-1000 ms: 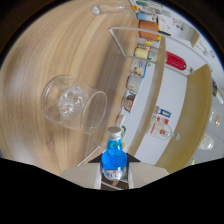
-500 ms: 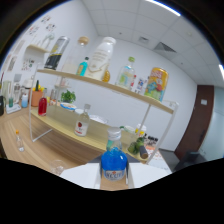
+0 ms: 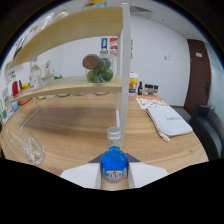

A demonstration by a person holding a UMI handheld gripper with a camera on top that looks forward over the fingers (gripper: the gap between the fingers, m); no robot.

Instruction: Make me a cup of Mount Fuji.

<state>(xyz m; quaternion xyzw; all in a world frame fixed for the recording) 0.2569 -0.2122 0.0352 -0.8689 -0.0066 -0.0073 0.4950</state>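
Observation:
A small bottle of blue liquid (image 3: 114,161) with a silver cap stands upright between my fingers. My gripper (image 3: 114,176) is shut on it, its pale fingers (image 3: 80,176) pressing the bottle from both sides. A clear glass (image 3: 30,148) rests on the wooden table (image 3: 80,122), off to the left of the fingers and a little ahead. The bottle's lower part is hidden by the gripper.
A clear acrylic shelf (image 3: 70,86) rises beyond the bottle, carrying round green and brown bottles (image 3: 98,70); its upright edge (image 3: 123,65) stands straight ahead. A white cloth (image 3: 170,121) lies to the right. Small bottles (image 3: 146,89) stand by the wall. A dark chair (image 3: 210,127) stands beside the table.
The view has swung from looking down at the table, up to the shelves, then level. The blue bottle stayed between the fingers throughout. The glass now sits left of the fingers.

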